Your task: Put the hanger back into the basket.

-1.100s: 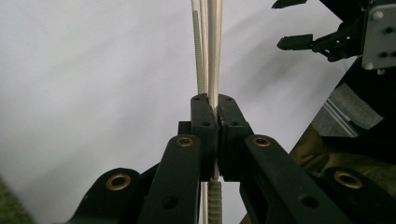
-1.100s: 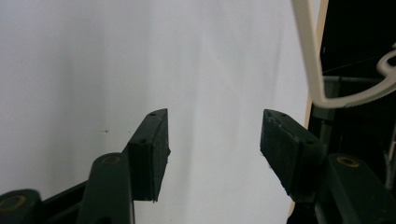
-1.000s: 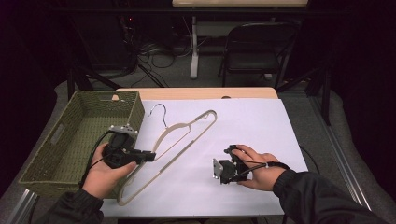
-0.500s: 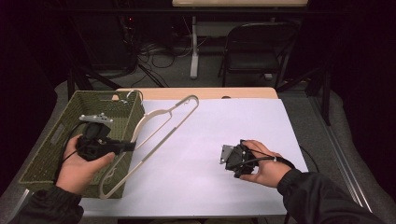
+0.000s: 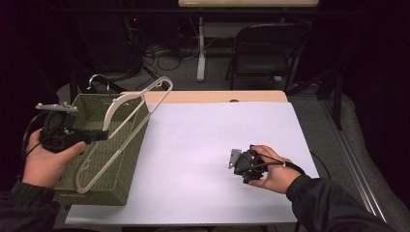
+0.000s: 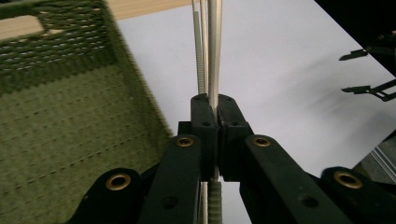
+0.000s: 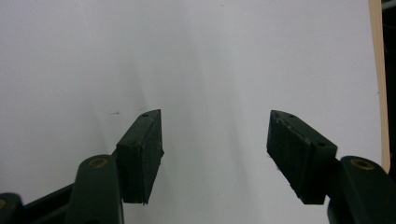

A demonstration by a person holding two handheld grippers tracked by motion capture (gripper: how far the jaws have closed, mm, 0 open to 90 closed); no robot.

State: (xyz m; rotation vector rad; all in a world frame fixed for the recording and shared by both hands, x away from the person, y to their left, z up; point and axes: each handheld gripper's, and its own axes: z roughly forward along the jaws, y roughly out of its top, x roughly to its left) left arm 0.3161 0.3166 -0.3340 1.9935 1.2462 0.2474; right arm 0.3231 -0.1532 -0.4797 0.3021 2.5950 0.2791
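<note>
A cream clothes hanger (image 5: pixel 126 116) with a metal hook hangs tilted over the green woven basket (image 5: pixel 86 107) at the table's left. My left gripper (image 5: pixel 103 136) is shut on one of its arms, and the left gripper view shows the jaws clamped on the pale bar of the hanger (image 6: pixel 214 56) beside the basket wall (image 6: pixel 70 79). My right gripper (image 5: pixel 237 162) rests low over the white table cover (image 5: pixel 212 135) at the right. In the right gripper view that gripper (image 7: pixel 215 140) is open with nothing between its pads.
The white cover (image 7: pixel 196 56) leaves a strip of wooden tabletop (image 5: pixel 217 96) bare at the far edge. Behind the table stand a folding chair (image 5: pixel 261 53) and cables on the floor. The other gripper's jaw tips (image 6: pixel 369 70) show far right in the left gripper view.
My left gripper has carried the hanger up and to the left, from over the white cover to over the basket. The right gripper has shifted a little to the right.
</note>
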